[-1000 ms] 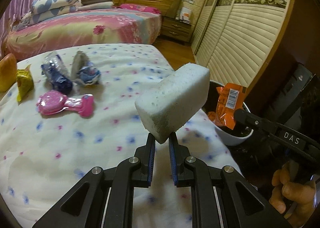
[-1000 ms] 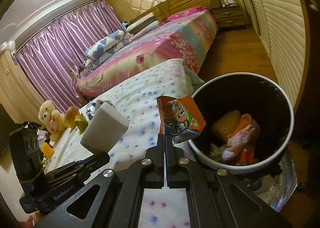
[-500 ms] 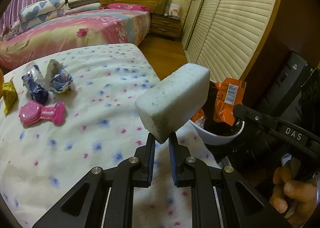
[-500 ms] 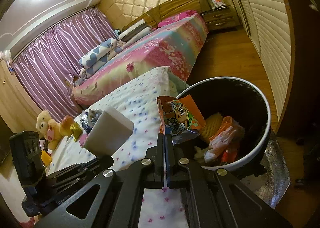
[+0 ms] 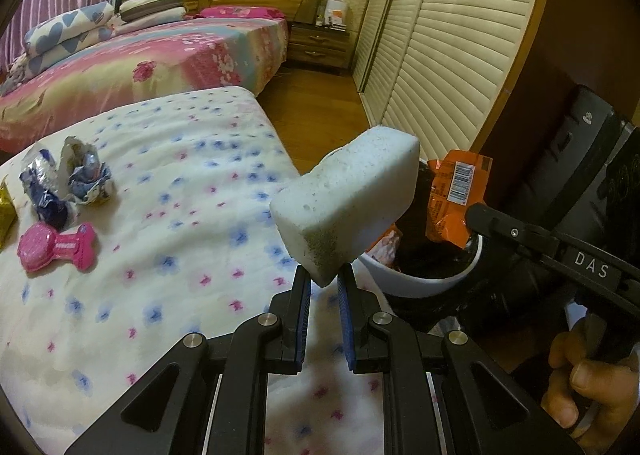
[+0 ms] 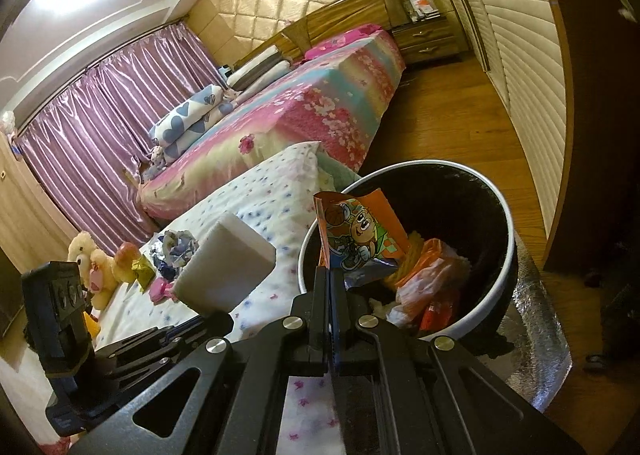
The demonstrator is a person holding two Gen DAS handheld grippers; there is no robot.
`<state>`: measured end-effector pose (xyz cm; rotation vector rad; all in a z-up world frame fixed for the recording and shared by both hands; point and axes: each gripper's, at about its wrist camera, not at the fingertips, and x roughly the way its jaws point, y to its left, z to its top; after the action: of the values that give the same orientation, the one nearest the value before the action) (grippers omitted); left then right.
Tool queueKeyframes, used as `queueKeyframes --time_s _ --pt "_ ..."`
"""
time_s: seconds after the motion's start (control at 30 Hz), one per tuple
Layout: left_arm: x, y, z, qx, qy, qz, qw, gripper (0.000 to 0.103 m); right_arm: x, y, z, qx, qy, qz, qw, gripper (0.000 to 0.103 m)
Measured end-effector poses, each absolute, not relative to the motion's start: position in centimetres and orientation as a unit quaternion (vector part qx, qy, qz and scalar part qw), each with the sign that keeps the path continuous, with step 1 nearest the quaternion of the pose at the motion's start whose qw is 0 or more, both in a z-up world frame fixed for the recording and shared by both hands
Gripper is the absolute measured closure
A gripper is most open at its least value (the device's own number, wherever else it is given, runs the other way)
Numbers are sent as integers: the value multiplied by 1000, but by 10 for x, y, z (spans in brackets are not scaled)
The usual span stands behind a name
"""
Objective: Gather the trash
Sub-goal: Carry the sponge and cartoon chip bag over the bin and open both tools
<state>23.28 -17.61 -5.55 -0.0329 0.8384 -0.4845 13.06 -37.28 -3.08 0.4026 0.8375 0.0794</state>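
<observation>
My left gripper (image 5: 323, 278) is shut on a white sponge block (image 5: 344, 203) and holds it beside the bin's near rim. The sponge also shows in the right wrist view (image 6: 226, 267). My right gripper (image 6: 330, 273) is shut on an orange snack wrapper (image 6: 356, 233) and holds it over the rim of the white bin with a black liner (image 6: 506, 215). The wrapper (image 5: 458, 193) and bin (image 5: 420, 285) also show in the left wrist view. The bin holds several wrappers (image 6: 430, 279). Crumpled foil wrappers (image 5: 66, 181) lie on the flowered bed cover (image 5: 160, 239).
A pink toy (image 5: 56, 247) and a gold wrapper (image 5: 5, 207) lie near the foil wrappers. Soft toys (image 6: 102, 259) sit at the bed's far end. A second bed (image 5: 152, 55), a nightstand (image 5: 318, 45), slatted wardrobe doors (image 5: 460, 51) and wooden floor (image 5: 320, 111) lie beyond.
Both grippers have moved toward the bin with their loads. The orange wrapper now hangs over the bin's rim and the sponge sits closer to it.
</observation>
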Motion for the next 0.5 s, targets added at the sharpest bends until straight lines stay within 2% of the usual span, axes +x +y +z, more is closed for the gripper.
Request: queueKeyframes --time_s 0.5 --pt "250 -203 -62 4 408 -238 881 90 137 -394 -39 200 411 25 889 103"
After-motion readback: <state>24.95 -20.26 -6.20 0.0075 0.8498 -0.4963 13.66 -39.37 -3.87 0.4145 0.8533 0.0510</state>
